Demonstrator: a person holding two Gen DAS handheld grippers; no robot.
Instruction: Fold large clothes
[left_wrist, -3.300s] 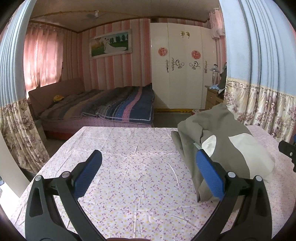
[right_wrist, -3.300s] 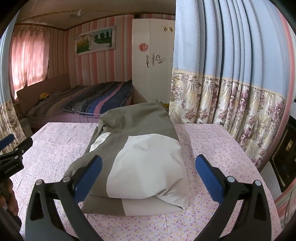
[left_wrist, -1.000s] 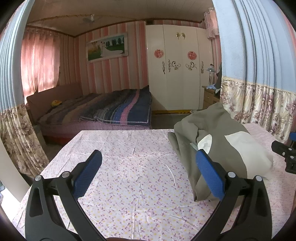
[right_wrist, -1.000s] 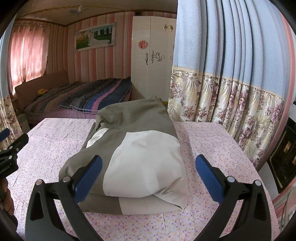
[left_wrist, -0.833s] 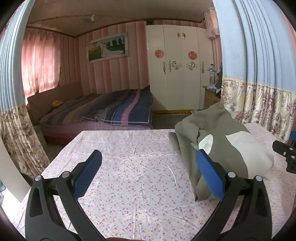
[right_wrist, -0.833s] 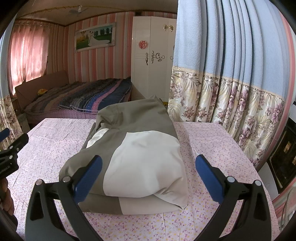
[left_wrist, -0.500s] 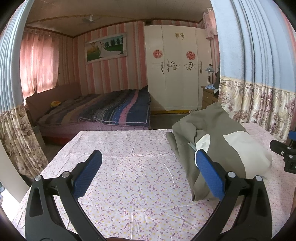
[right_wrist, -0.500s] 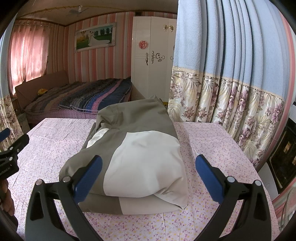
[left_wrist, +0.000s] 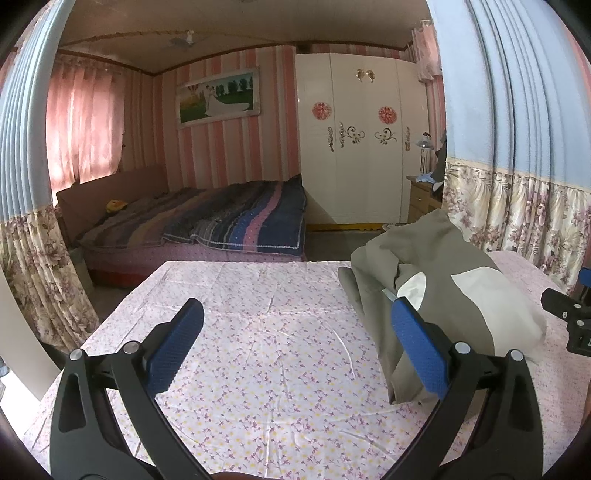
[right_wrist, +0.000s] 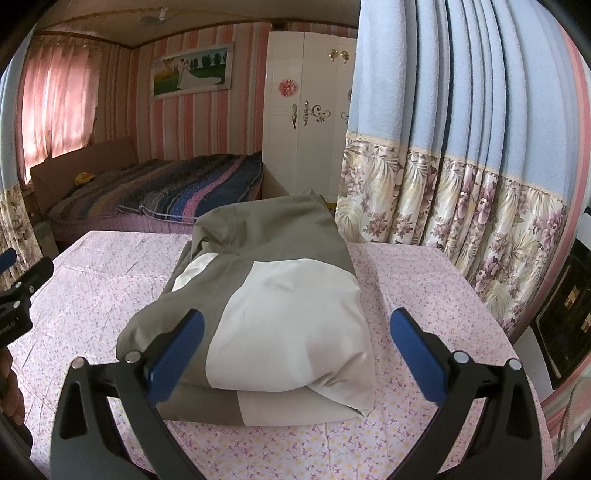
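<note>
A table (left_wrist: 258, 332) covered in a pink flowered cloth (right_wrist: 110, 280) carries a folded olive-and-cream garment (right_wrist: 273, 295). The garment lies on the cloth, nearer the table's curtain-side edge than its bed-side edge.

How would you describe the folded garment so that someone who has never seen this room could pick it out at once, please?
Start at the table covered in a pink floral cloth, in front of the blue curtain. On the table's curtain side lies the folded garment, a puffy bundle. It is the only clothing on the table, olive-grey with a large cream panel, unlike the striped blanket on the bed behind.
</note>
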